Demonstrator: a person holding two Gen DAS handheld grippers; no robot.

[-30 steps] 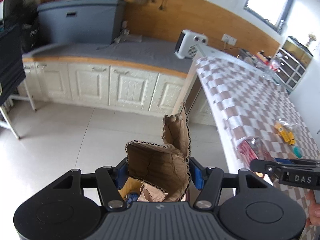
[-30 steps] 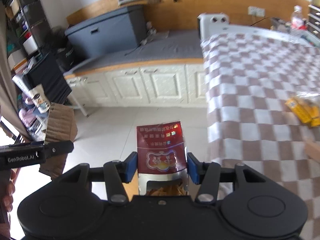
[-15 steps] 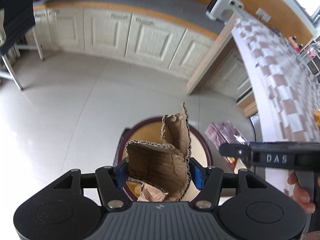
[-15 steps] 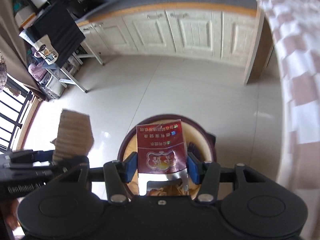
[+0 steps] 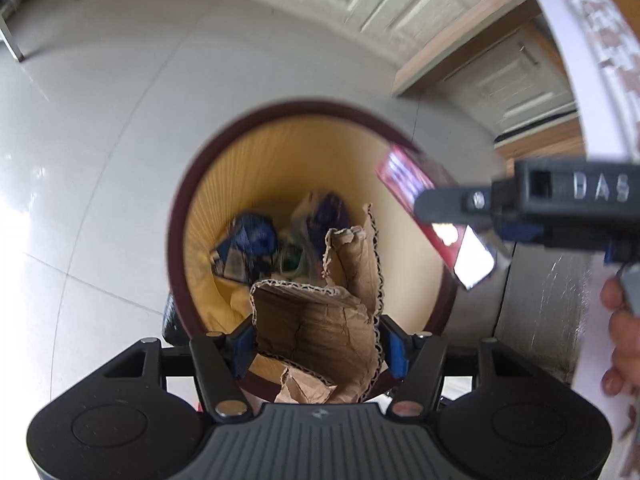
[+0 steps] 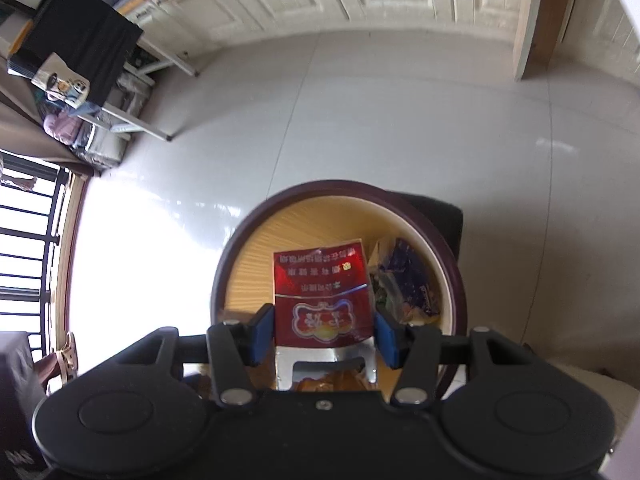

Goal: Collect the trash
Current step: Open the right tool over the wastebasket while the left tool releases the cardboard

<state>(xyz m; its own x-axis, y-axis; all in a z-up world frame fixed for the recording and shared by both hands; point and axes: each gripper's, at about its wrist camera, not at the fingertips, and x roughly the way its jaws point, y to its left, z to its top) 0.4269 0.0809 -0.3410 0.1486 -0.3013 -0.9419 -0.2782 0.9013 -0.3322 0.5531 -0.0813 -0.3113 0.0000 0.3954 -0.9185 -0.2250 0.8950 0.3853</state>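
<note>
Both grippers have dropped over the bin point(image 5: 188, 216). Left gripper point(image 5: 320, 340) grips cardboard point(image 5: 320, 320), right gripper point(image 6: 324, 330) the packet point(image 6: 322, 300). Release inside the rim.

Torn cardboard point(image 5: 320, 320) looks rough and matt, the red packet point(image 6: 322, 300) is glossy foil, floor tiles point(image 6: 380, 112) shiny smooth.

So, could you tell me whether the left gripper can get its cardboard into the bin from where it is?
Probably yes: the left gripper holds the cardboard directly over the bin, whose mouth is open.
</note>
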